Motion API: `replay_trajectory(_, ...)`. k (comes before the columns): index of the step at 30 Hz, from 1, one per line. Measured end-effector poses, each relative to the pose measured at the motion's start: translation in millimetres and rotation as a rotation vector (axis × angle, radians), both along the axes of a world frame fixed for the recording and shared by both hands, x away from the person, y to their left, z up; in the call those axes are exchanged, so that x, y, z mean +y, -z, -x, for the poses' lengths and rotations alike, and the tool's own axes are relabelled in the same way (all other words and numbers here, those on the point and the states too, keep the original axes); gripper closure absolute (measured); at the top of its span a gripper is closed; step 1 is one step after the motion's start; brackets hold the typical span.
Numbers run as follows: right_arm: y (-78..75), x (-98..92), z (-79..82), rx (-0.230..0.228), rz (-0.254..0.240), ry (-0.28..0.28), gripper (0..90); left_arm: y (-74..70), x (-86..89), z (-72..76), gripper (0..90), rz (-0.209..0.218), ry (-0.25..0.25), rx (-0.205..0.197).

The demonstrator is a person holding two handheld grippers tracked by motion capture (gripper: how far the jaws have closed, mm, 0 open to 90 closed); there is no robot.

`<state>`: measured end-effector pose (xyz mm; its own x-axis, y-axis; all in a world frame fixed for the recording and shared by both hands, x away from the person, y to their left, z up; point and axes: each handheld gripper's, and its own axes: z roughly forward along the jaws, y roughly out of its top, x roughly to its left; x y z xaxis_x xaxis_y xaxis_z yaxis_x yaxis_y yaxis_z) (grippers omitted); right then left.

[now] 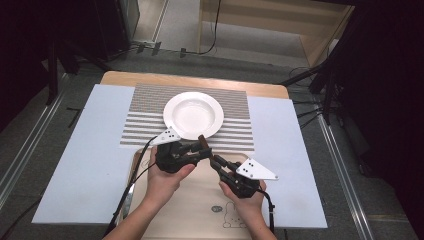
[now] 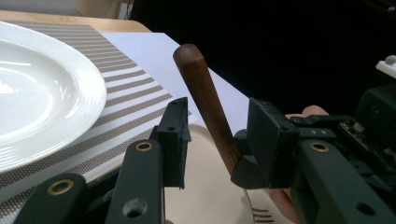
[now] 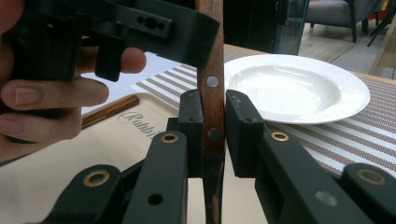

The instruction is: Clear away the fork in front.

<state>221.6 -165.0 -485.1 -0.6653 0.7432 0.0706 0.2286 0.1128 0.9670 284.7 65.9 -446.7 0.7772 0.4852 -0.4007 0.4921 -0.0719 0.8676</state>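
Note:
A fork with a brown wooden handle [image 1: 201,140] stands tilted above a beige tray [image 1: 200,200]. My right gripper [image 3: 214,135] is shut on the riveted handle [image 3: 210,79], pads pressed to both sides. Seen from above, that gripper [image 1: 216,162] reaches in from the lower right. My left gripper [image 2: 219,135] is open with the handle's upper end [image 2: 205,98] between its jaws; the handle lies near the right pad, with a gap at the left pad. The fork's tines [image 2: 257,213] point down towards the tray. A white deep plate [image 1: 193,115] sits on a striped placemat [image 1: 145,105] just beyond both grippers.
The tray carries a rabbit drawing and lettering, and a second wooden-handled utensil [image 3: 109,111] lies on it near my left hand. A pale blue sheet [image 1: 85,150] covers the table under the placemat. Dark stands and cables ring the table.

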Motion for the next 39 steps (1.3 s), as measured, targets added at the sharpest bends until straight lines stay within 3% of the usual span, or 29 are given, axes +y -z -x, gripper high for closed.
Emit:
replay_trajectory(3, 0.3, 2.7, 0.9, -0.010, 0.011, -0.003, 76.3, 1.0, 0.7, -1.9, 61.5, 0.009, -0.005, 0.027)
replay_trajectory(5, 0.5, 3.7, 1.5, -0.012, 0.017, -0.002, 76.3, 1.6, 2.4, -2.4, 69.5, 0.021, -0.006, 0.039)
replay_trajectory(7, 0.5, 4.5, 1.9, -0.020, 0.027, 0.001, 76.3, 2.5, 3.6, -3.6, 72.7, 0.051, 0.022, 0.066)
replay_trajectory(12, 2.8, 8.3, 1.7, -0.030, 0.030, 0.003, 75.3, 0.5, 4.9, -2.1, 78.1, 0.057, 0.034, 0.062)
replay_trajectory(13, 2.7, 8.5, 1.5, -0.032, 0.026, 0.001, 72.1, -0.2, 6.4, -2.2, 78.3, 0.059, 0.031, 0.064)
replay_trajectory(15, 0.7, 8.5, 1.5, -0.048, 0.027, -0.003, 53.5, -2.0, 10.4, -2.3, 78.5, 0.061, 0.030, 0.053)
replay_trajectory(17, -1.5, 5.8, 2.2, -0.050, 0.025, -0.004, 42.6, -3.1, 14.2, -2.7, 78.7, 0.073, 0.028, 0.056)
replay_trajectory(23, -4.5, -13.7, 1.2, -0.027, 0.030, 0.035, 31.1, -5.9, 26.6, -4.8, 78.9, 0.083, 0.044, 0.051)
replay_trajectory(28, -4.4, -36.6, -2.5, 0.014, 0.016, 0.131, 7.5, -6.3, 36.9, -3.2, 78.9, 0.090, 0.055, 0.060)
replay_trajectory(30, -3.2, -45.9, -3.6, 0.019, 0.016, 0.135, 0.0, -6.0, 40.6, -3.1, 78.9, 0.097, 0.047, 0.058)
replay_trajectory(32, -1.8, -56.7, -4.3, 0.024, -0.017, 0.127, 0.0, -6.0, 44.3, -3.6, 78.9, 0.100, 0.041, 0.058)
replay_trajectory(39, 4.1, -86.4, -3.2, 0.029, -0.012, 0.207, 0.0, -5.8, 53.8, -3.2, 78.9, 0.103, 0.036, 0.070)
